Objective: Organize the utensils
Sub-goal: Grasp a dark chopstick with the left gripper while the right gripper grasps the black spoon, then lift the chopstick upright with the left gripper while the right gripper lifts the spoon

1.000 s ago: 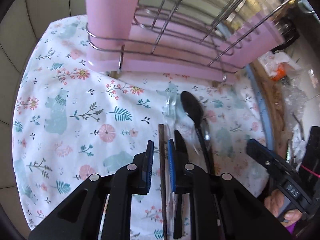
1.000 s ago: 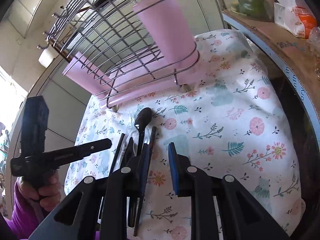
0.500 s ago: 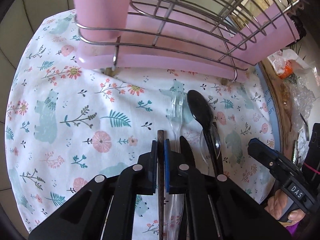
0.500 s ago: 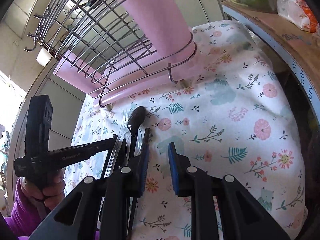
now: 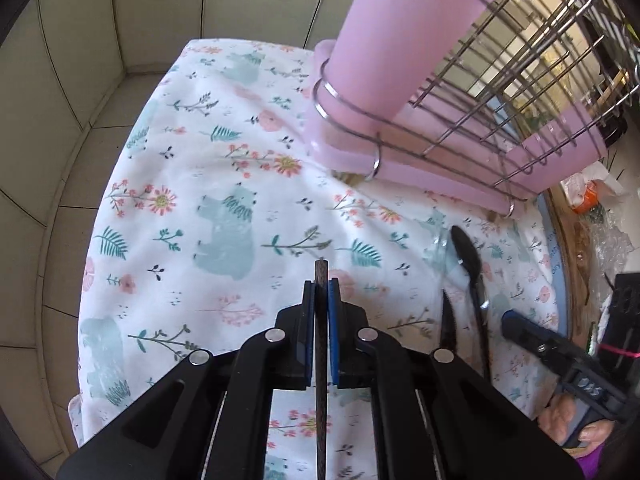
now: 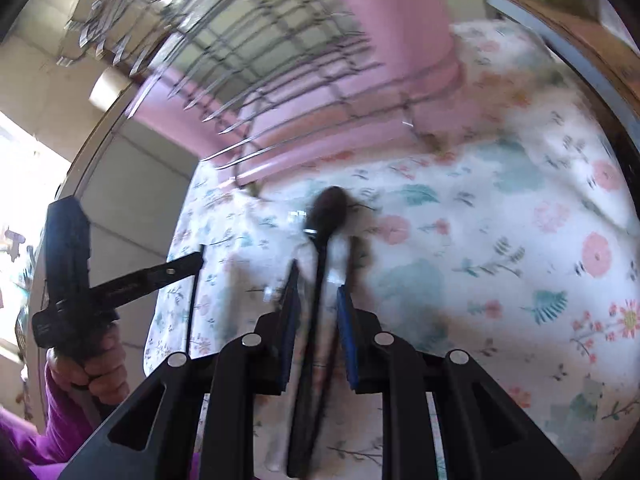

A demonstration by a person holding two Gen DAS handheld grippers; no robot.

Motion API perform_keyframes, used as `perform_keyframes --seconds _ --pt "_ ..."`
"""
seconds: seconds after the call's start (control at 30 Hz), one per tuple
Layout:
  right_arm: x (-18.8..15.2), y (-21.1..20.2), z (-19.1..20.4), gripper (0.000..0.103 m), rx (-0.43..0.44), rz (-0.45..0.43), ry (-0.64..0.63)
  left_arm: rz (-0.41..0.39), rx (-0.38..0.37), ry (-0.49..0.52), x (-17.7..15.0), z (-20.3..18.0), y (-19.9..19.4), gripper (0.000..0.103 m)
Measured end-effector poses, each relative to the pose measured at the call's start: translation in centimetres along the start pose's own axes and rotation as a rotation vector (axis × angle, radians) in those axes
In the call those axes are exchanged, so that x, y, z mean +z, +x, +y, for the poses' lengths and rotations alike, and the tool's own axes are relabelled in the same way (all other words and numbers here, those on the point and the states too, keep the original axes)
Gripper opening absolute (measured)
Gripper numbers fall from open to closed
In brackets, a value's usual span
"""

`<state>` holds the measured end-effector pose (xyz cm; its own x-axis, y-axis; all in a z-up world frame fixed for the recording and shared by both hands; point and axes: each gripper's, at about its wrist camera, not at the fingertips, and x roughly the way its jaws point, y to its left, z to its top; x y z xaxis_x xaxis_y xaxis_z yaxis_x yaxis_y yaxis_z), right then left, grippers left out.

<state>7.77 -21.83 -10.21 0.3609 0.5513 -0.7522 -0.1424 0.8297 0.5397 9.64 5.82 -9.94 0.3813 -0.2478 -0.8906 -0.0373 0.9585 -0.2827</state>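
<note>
The dark chopstick [image 5: 321,280] is sitting clamped between the left gripper's [image 5: 321,292] fingers, its squared tip poking out just past the blue pads while the rest runs back under the black frame. The left fingers have just been closing, and now they are pressed together on that thin stick.

Off to the right of those fingers, the other utensils are lying side by side on the floral cloth [image 5: 224,216]: a black spoon [image 5: 466,254] with a glossy oval bowl, a black serrated knife [image 5: 448,320] beside it, and something clear and plastic under them that I cannot make out.

The right gripper [image 6: 318,296] is hovering over that same bunch, its fingers standing partly apart with the spoon's handle running between them; the view is blurred, so I cannot tell whether the pads are touching it.

Beyond both sets of fingers, a wire dish rack [image 5: 516,80] is standing on a pink tray, with a smooth pink cup [image 5: 400,36] held in a wire ring at its corner. The cloth, printed with teal bears and pink flowers, is covering the desk, and pale tiled wall [image 5: 80,60] is rising behind it.
</note>
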Motion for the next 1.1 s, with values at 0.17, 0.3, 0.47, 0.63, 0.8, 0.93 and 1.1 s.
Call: perform_keyframes --seconds 0.17,0.3,0.47,0.63,0.8,0.93,1.1 --pt "1.9 0.5 1.5 0.028 -0.138 -0.053 -0.051 0.039 -0.019 -0.024 -1.2 0.4 2.1 0.006" --pt "3.6 2.4 1.7 0.035 -0.187 -0.012 -0.047 0.039 -0.028 -0.006 -1.3 0.5 2.1 0.006" --pt "4.9 5.1 3.4 0.036 -0.225 0.066 -0.125 0.05 -0.027 0.021 -1.2 0.4 2.3 0.006" --pt "5.1 6.6 3.5 0.033 -0.271 0.088 -0.157 0.098 -0.005 0.077 -0.4 -0.9 3.2 0.007" --pt "5.0 4.8 2.1 0.033 -0.185 0.041 -0.096 0.164 -0.017 0.081 0.6 -0.9 3.8 0.007" --pt "4.9 1.9 0.9 0.033 -0.077 -0.017 -0.037 0.202 -0.006 0.081 1.2 -1.0 4.2 0.007" --pt "4.4 -0.3 0.7 0.033 -0.048 -0.085 -0.025 0.221 0.067 0.186 1.5 -2.7 4.5 0.007"
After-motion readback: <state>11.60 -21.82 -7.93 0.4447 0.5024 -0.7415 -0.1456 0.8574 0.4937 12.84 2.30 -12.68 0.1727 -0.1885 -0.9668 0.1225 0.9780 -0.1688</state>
